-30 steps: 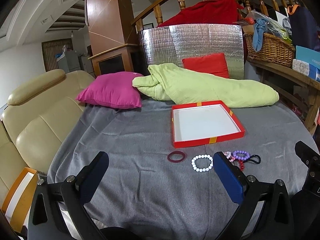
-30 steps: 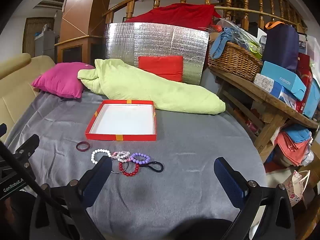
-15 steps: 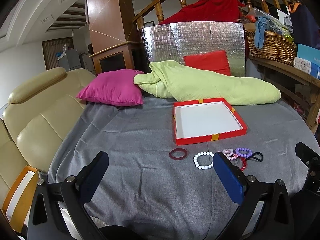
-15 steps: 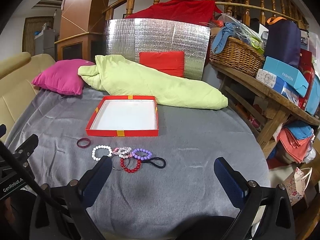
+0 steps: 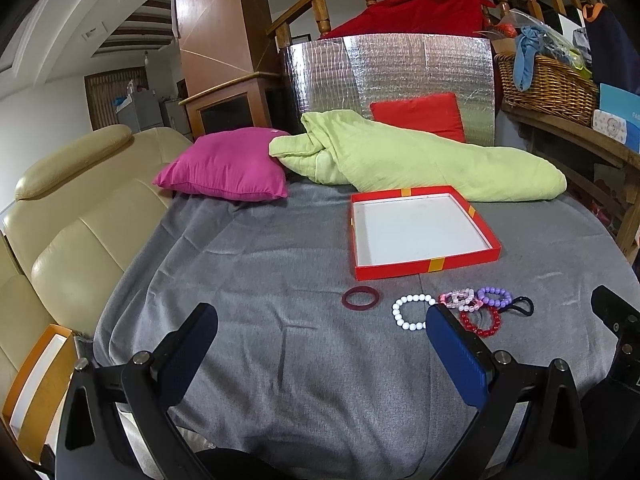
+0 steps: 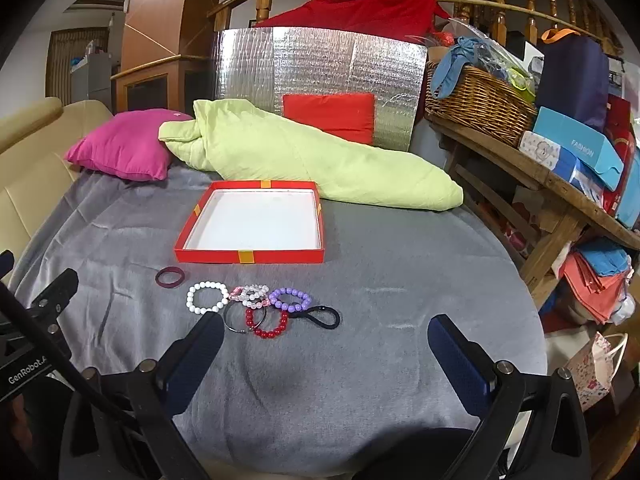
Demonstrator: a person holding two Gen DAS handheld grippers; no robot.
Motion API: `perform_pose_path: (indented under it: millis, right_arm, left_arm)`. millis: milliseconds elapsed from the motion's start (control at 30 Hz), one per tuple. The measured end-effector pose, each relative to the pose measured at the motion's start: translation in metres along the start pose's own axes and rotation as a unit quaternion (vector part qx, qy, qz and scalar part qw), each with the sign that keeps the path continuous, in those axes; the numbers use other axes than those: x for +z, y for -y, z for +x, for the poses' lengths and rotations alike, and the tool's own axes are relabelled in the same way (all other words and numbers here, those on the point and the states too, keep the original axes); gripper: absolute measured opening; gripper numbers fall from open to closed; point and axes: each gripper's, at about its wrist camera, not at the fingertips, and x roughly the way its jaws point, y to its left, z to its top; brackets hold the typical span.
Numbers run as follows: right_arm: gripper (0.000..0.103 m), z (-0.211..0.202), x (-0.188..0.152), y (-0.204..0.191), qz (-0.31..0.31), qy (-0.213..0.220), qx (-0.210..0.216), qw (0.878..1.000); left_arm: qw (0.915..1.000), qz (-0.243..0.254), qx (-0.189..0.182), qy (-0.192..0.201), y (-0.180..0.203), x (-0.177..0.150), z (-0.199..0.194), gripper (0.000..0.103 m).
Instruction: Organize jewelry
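Since a second ago both views have drawn slightly closer and lower toward the grey-covered bench (image 6: 400, 272); no item has shifted, so sorting has not begun and the approach appears under way. Left tongs (image 5: 320, 344): spread wide, holding nothing, above the cloth short of the jewelry. Right tongs (image 6: 324, 354): likewise spread and empty, the cluster just ahead of its left finger. Count on the cloth, near the front edge of the red tray (image 6: 248, 256): one dark red bangle (image 6: 170, 277), set apart at the left; one white bead bracelet (image 6: 205, 297); one pink-and-clear bead bracelet (image 6: 250, 295); one purple bead bracelet (image 6: 290, 299); one red bead bracelet (image 6: 266, 324); one thin metal ring (image 6: 234, 320), partly under its neighbours; one black hair tie (image 6: 320, 317). Seven pieces, several touching or overlapping. One tray, white inside, holding nothing. Judgement: all placement remains outstanding; the overlapping pieces may drag one another when lifted.
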Motion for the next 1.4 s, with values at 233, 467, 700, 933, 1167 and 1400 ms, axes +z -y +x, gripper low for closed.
perform_pose_path:
  millis: [233, 467, 700, 933, 1167, 1400]
  right_arm:
    - [0.103, 0.010, -0.002, -0.001, -0.002, -0.010, 0.000, 1.000]
    - [0.103, 0.020, -0.004, 0.000, 0.002, -0.020, 0.001, 1.000]
    - [0.103, 0.032, -0.004, 0.002, 0.005, -0.029, 0.002, 1.000]
    - [0.103, 0.050, -0.007, 0.006, 0.008, -0.038, 0.023, 0.999]
    - [0.103, 0.099, -0.020, 0.032, 0.049, -0.081, 0.130, 0.987]
    - [0.099, 0.148, -0.019, 0.046, 0.082, -0.118, 0.186, 0.972]
  left_arm:
    - [1.0000, 0.001, -0.002, -0.009, 0.001, -0.004, 0.009, 0.103]
    - [0.9998, 0.002, -0.003, -0.017, 0.004, -0.006, 0.017, 0.103]
    - [0.9997, 0.004, -0.002, -0.024, 0.006, -0.008, 0.026, 0.103]
    - [0.9994, 0.009, -0.004, -0.034, 0.008, -0.011, 0.039, 0.103]
    - [0.9956, -0.004, -0.048, -0.080, 0.009, -0.021, 0.077, 0.103]
    - [0.9887, -0.010, -0.094, -0.117, 0.013, -0.030, 0.120, 0.103]
